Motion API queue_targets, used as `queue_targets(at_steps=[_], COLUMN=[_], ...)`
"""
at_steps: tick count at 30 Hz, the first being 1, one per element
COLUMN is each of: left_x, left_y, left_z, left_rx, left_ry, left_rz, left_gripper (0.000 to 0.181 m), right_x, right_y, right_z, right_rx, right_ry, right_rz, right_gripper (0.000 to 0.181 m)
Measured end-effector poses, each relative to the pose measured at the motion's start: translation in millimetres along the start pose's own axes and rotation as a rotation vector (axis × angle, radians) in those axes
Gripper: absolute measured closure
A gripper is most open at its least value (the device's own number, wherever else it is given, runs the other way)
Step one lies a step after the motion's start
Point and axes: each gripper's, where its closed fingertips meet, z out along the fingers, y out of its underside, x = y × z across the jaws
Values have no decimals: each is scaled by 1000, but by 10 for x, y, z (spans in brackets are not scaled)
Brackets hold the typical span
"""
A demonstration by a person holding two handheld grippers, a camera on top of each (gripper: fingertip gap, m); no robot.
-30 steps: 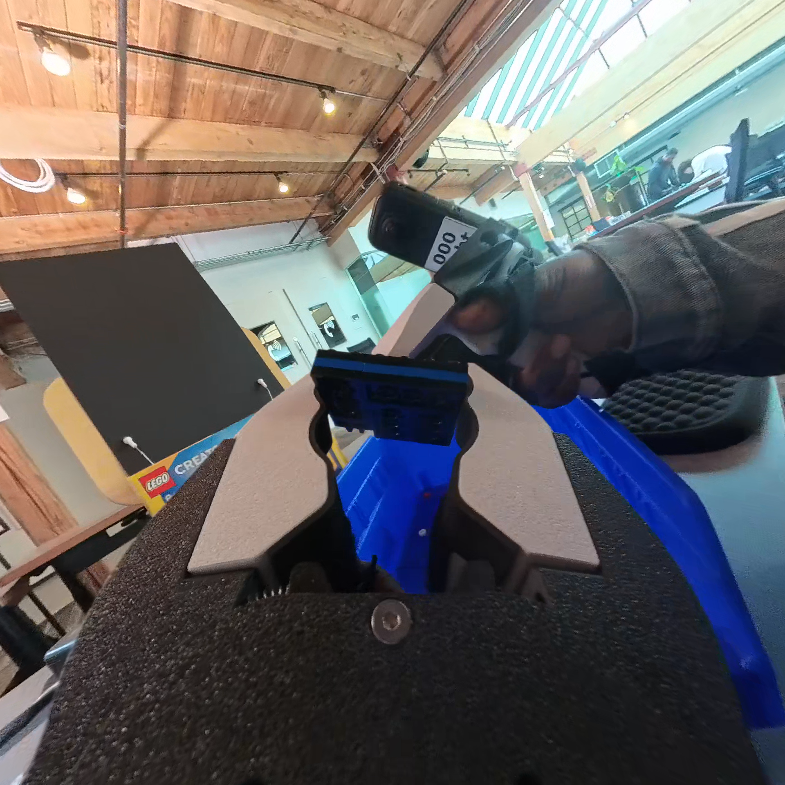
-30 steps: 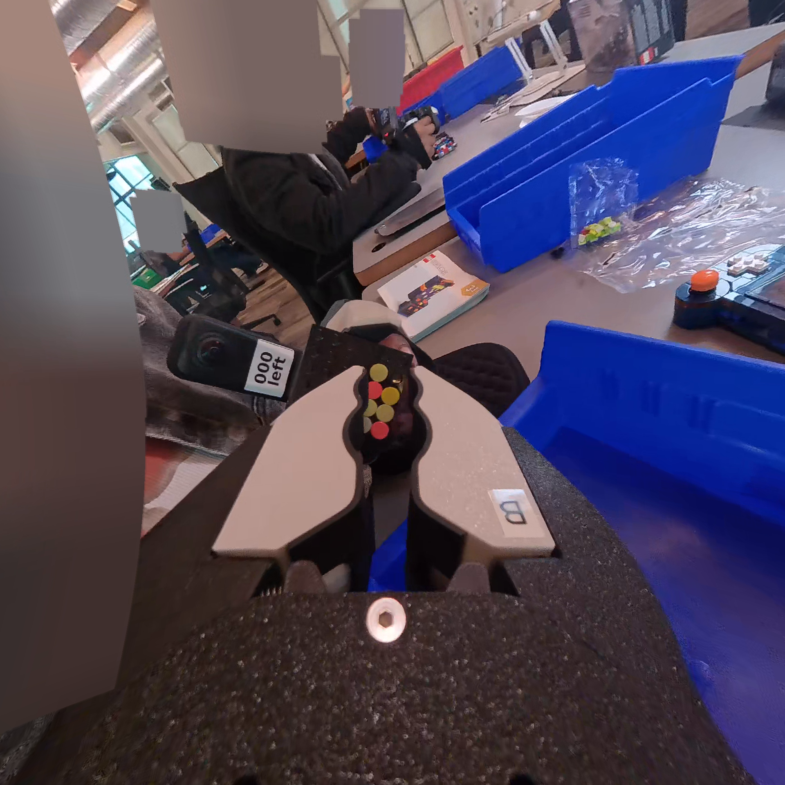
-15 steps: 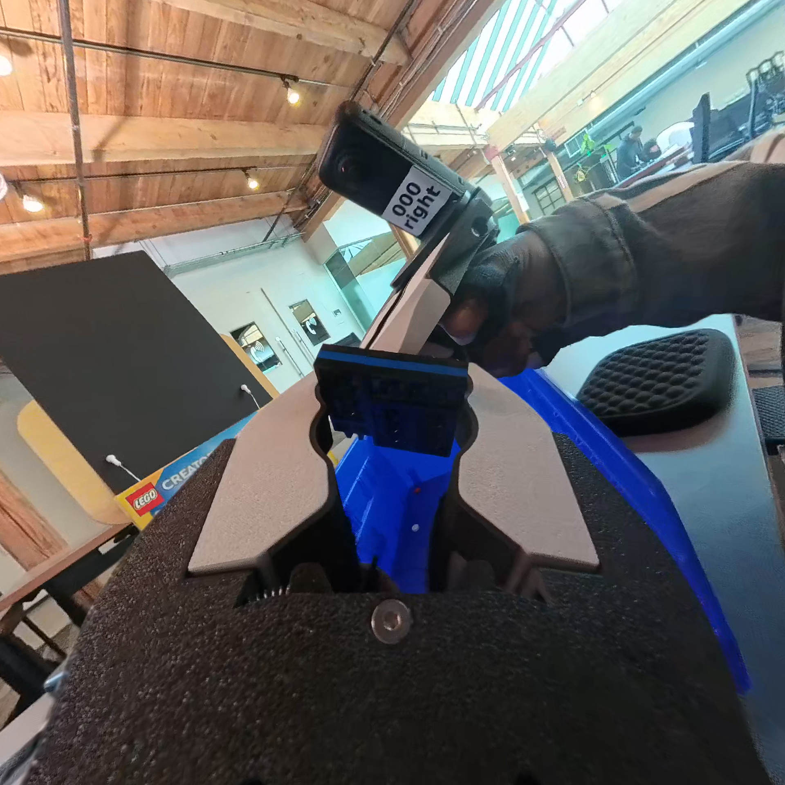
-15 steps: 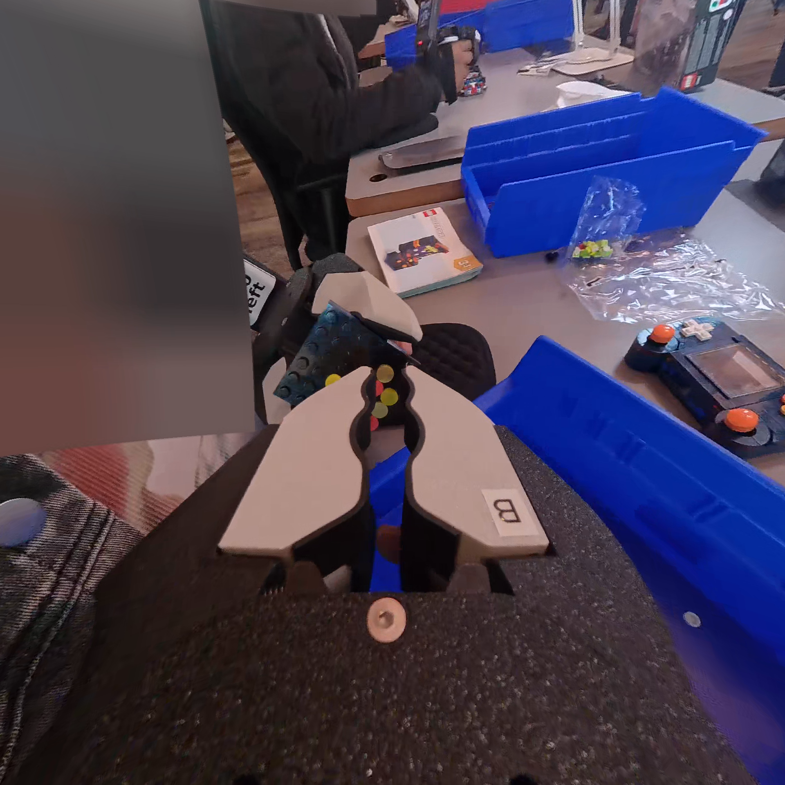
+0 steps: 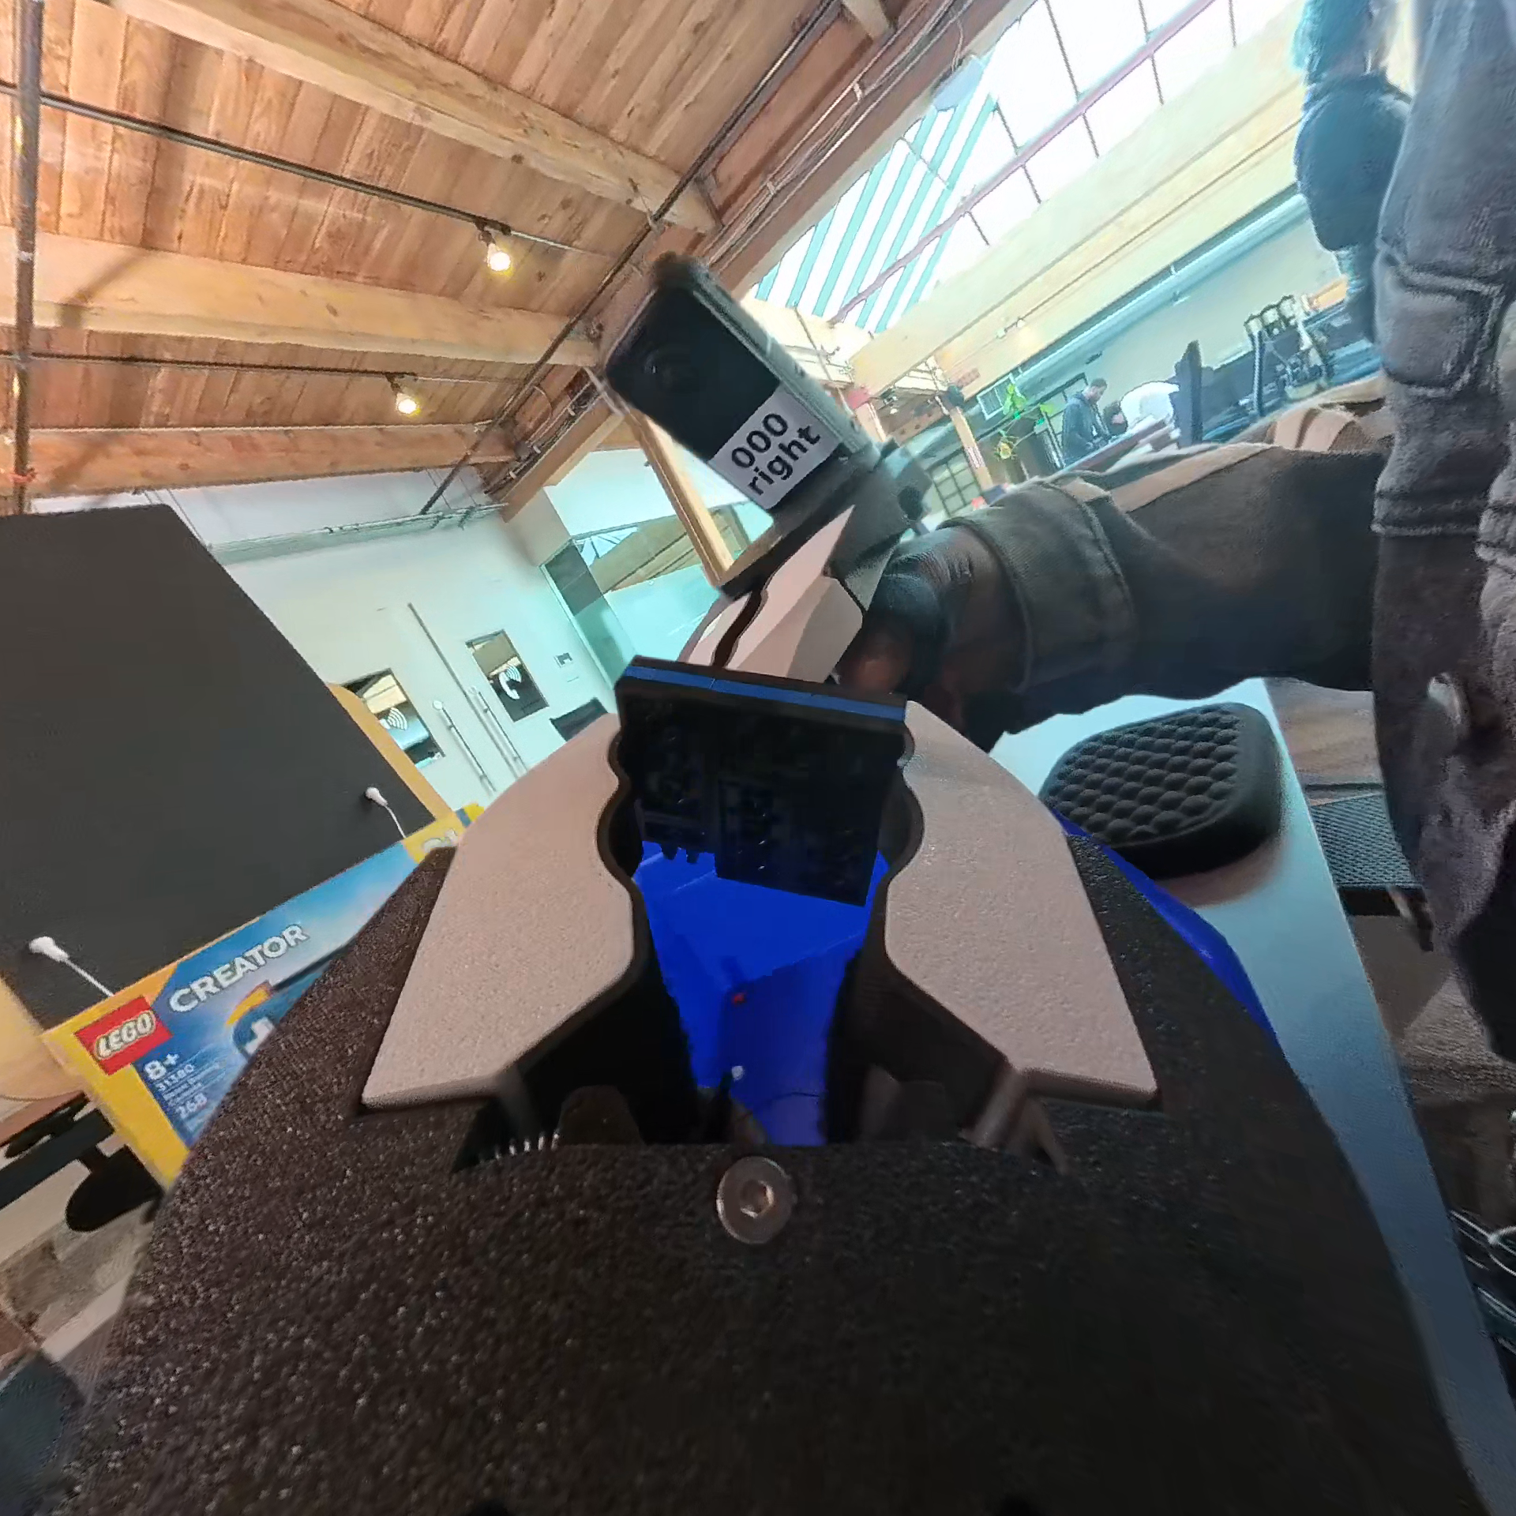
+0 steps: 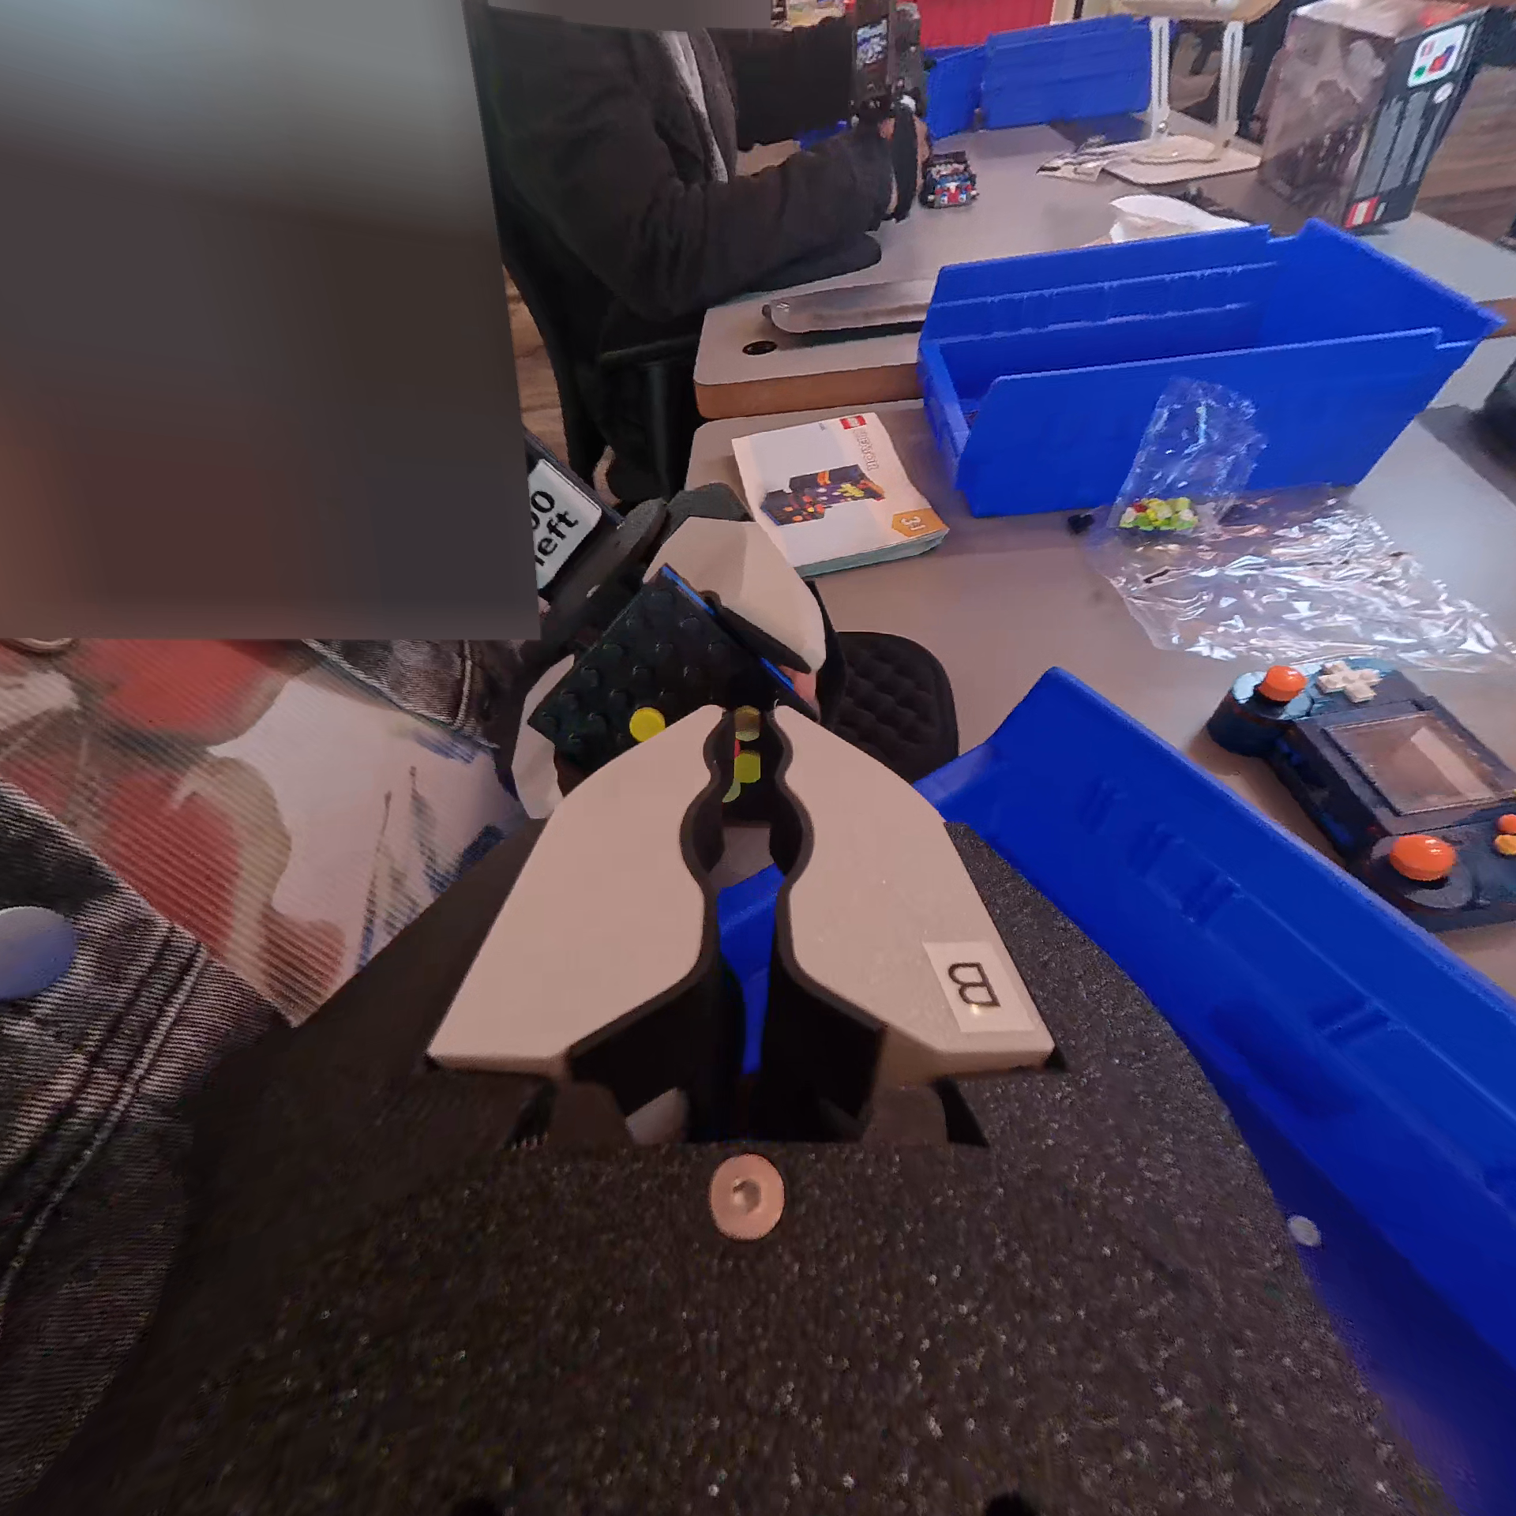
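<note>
Left wrist view: left gripper [image 5: 759,771] tilts upward toward a wooden ceiling, its fingers clamped on the two side edges of a dark brick plate [image 5: 755,800] with a blue top edge, held upright.
Right wrist view: right gripper [image 6: 745,738] points down and forward, jaws nearly closed; whether they pinch anything cannot be told.
Contact: right gripper's tips sit at the studded face of the brick plate [image 6: 656,681], among small yellow and red round studs [image 6: 646,723].
Right hand: gloved hand [image 5: 968,607] in a dark sleeve reaches in from the right edge, gripper angled down onto the plate's top edge from behind.
Below both grippers: blue bin [image 6: 1165,886], near the bench's front edge.
Bench [image 6: 1025,591]: black wrist rest [image 6: 894,697] just beside the bin; booklet [image 6: 837,492] behind it; brick-built handheld console [image 6: 1394,787] toward the right edge; clear plastic bag [image 6: 1280,574] in the middle; second blue bin [image 6: 1181,361] toward the far edge.
Left side: toy box [image 5: 213,1034] beside the left gripper.
</note>
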Motion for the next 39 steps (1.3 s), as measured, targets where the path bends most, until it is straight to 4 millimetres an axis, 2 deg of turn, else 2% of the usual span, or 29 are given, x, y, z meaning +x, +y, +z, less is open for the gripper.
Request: queue_targets(at_steps=[10,15,17,19,21,22,28,31,36,39], left_x=[35,-214,-257,-250,-272,-270,-273,-273,-223,-207], left_y=[269,539,530,504,460,427,248,207,117,141], left_z=[72,45,17,-15,-59,-80,-132,-143,-152,-142], left_rx=[-158,-275,-278,-250,-205,-175,-39,-21,38,23], left_ry=[48,11,1,12,-6,-7,15,7,30,27], left_rz=[-7,-53,-22,-28,-38,-49,-177,-112,-30,42], left_gripper=[122,124,124,124,124,124,125,125,125,124], right_x=[119,300,451,507,462,432,280,243,188,198], right_y=[156,173,282,245,168,143,28,37,-30,-18], right_z=[-80,-94,-125,-137,-93,-64,113,186,160,156], right_rx=[-73,-89,-166,-121,-42,-18,33,15,77,75], right_ry=[54,42,75,72,25,7,36,24,-46,-36], right_rz=[-166,-209,-231,-184,-98,-59,-82,-31,62,105], right_gripper=[175,181,181,181,181,168,170,169,169,169])
